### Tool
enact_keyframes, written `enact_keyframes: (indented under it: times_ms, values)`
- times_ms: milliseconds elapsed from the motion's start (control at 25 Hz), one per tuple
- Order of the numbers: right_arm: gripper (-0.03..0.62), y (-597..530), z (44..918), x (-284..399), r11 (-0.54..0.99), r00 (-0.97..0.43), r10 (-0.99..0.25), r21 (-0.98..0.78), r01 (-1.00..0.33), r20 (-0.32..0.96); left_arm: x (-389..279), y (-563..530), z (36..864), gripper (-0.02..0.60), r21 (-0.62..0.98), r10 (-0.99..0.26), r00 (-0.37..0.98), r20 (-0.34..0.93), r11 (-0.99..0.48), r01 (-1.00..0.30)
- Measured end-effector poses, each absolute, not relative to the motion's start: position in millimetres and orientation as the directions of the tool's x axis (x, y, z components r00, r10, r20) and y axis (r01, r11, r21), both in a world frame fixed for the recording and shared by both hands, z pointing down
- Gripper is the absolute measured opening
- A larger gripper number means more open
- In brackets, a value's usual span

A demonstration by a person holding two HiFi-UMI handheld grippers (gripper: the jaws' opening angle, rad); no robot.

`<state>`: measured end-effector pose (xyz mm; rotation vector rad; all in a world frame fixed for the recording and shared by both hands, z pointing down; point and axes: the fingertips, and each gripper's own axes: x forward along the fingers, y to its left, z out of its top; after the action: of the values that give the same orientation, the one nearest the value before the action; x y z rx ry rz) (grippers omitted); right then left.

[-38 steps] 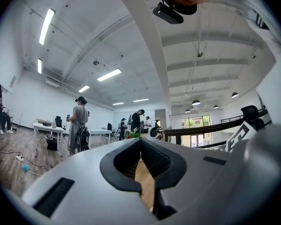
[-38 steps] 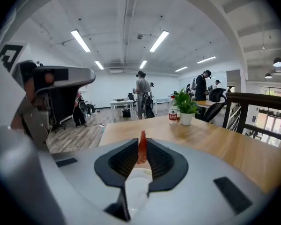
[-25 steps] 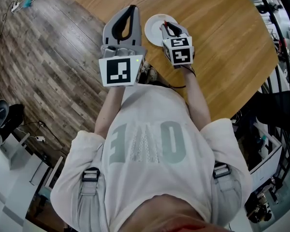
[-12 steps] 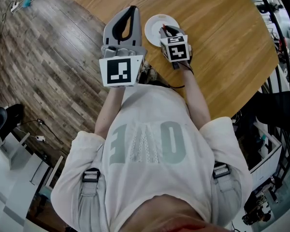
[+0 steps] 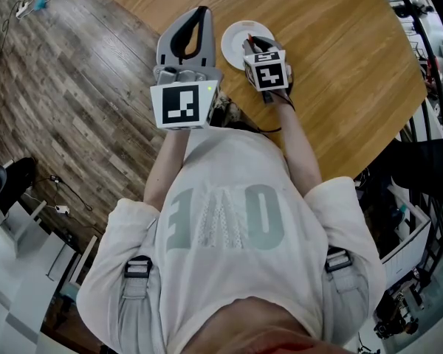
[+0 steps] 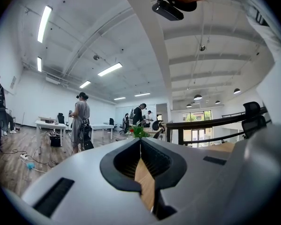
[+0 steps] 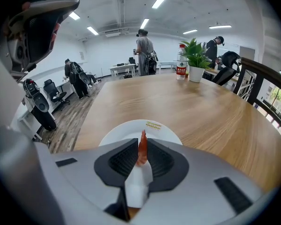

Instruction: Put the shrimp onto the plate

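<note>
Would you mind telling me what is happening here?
A person works with a gripper in each hand. The right gripper is clamped on a shrimp, holding it at the near edge of the white plate on the wooden table; it is not yet set down. The left gripper is shut and empty, held alongside.

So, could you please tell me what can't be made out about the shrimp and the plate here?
- Shrimp: the right gripper view shows only its red end. The jaws of the right gripper cover the rest.
- Plate: partly hidden behind that gripper in the right gripper and head views.
- Yellow label on the plate's rim: too small to read.
- Left gripper view: shows neither, as the left gripper points across the room.
</note>
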<state>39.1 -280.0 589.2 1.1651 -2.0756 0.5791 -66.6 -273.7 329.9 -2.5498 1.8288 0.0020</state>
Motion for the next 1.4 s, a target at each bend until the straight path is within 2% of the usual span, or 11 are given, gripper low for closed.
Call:
enact_keyframes:
  times_ms: [840, 880, 960, 1000, 1280, 1400]
  values:
    - [0.074, -283, 577, 35, 0.467, -0.369, -0.615, -0.055, -0.883, 0.697, -60, -277, 334, 0.012, -0.008, -0.924, 0.383, 0.005, -0.383, -0.924]
    - [0.083, -283, 576, 33, 0.47, -0.382, -0.614, -0.069, -0.88, 0.691, -61, -277, 334, 0.012, -0.008, -0.924, 0.383, 0.004, -0.383, -0.924]
    - [0.189, -282, 574, 27, 0.486, -0.42, -0.602, -0.106, -0.868, 0.679, -62, -276, 334, 0.012, -0.008, -0.925, 0.38, 0.001, -0.38, -0.925]
    - [0.217, -281, 573, 25, 0.494, -0.436, -0.595, -0.12, -0.861, 0.675, -62, -276, 334, 0.012, -0.006, -0.926, 0.378, 0.0, -0.378, -0.926]
    - [0.232, -281, 561, 15, 0.511, -0.465, -0.603, -0.135, -0.849, 0.648, -64, -276, 336, 0.012, -0.002, -0.927, 0.375, -0.003, -0.375, -0.927]
    - [0.208, -283, 543, 15, 0.512, -0.471, -0.639, -0.121, -0.85, 0.609, -68, -277, 333, 0.012, 0.0, -0.934, 0.358, 0.003, -0.358, -0.934]
